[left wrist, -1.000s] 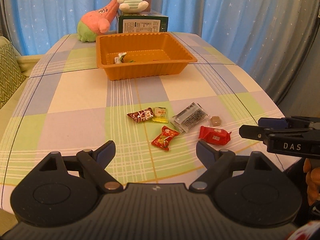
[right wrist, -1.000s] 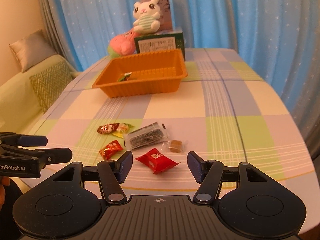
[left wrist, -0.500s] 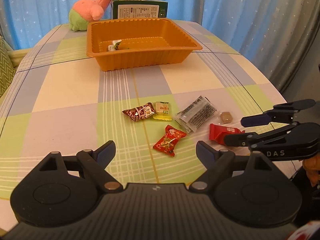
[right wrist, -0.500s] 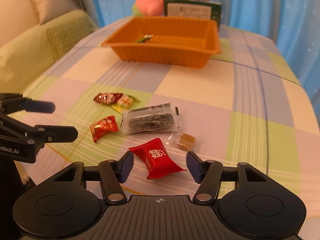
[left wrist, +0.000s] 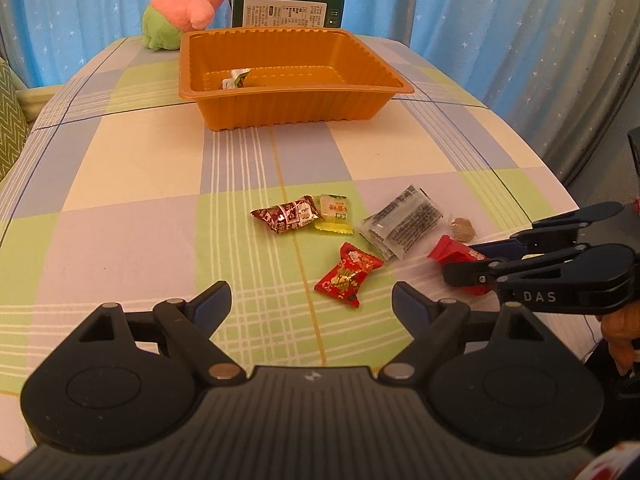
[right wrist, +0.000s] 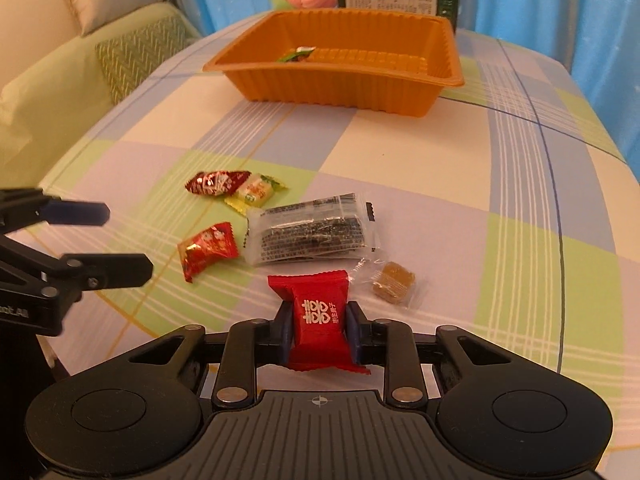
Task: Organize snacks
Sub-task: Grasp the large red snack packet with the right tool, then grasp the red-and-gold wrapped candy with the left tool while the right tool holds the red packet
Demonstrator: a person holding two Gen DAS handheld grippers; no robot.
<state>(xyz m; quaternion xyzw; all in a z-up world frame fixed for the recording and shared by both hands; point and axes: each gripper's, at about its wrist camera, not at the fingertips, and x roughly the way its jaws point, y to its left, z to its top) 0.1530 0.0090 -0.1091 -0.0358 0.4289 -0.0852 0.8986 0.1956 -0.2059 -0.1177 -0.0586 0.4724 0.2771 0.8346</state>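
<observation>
A red snack packet lies near the table's front edge, and my right gripper is closing its jaws with both pads pressed on the packet's sides. My left gripper hangs open above the cloth just short of a red-and-gold candy, nothing between its fingers. Further out lie a dark red candy, a yellow candy, a clear packet of dark snack and a small brown sweet. The orange tray stands at the back with one wrapped snack inside.
Behind the tray are a pink-and-green plush and a green box with a white plush on top. Blue curtains close the back. A sofa with a green cushion runs along the left; the table edge curves away on the right.
My right gripper dropped down over the red packet and its jaws closed from wide apart onto it. My left gripper sank a little toward the table, still open.
</observation>
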